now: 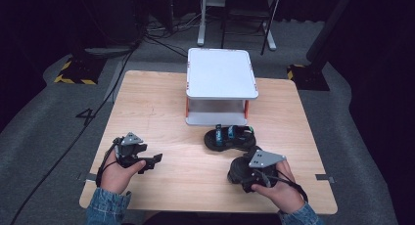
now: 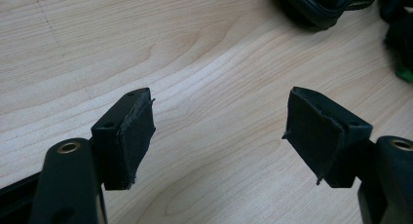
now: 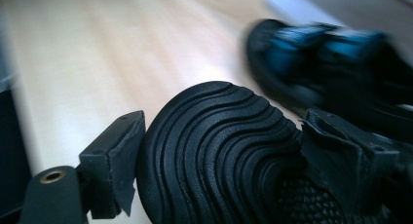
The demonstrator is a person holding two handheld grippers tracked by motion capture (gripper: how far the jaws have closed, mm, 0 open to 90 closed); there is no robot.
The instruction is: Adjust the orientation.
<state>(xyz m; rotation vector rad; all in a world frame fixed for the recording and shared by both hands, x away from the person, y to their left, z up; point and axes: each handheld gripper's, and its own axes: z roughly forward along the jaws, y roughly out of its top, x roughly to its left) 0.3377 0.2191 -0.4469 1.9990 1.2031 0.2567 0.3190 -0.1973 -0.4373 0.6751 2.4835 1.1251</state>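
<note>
1. Holding one black sandal [image 3: 219,151] in my right gripper [image 3: 221,156], I have its jaws clamped on either side of the ribbed sole, near the front right of the desk [image 1: 161,107].
2. My left gripper [image 2: 219,131] hangs low over bare wood at the front left, jaws wide apart and holding nothing.
3. The second sandal [image 1: 230,138], black with blue straps, lies on the desk just beyond the held one and just in front of the white two-tier shelf [image 1: 221,73].
4. I judge the step in hand to be carrying the gripped sandal; the shelf looks the likely place for it.
5. The next move calls for a firm clamp and a lift clear of the other sandal.
6. Count: two sandals, one shelf, two grippers.
</note>
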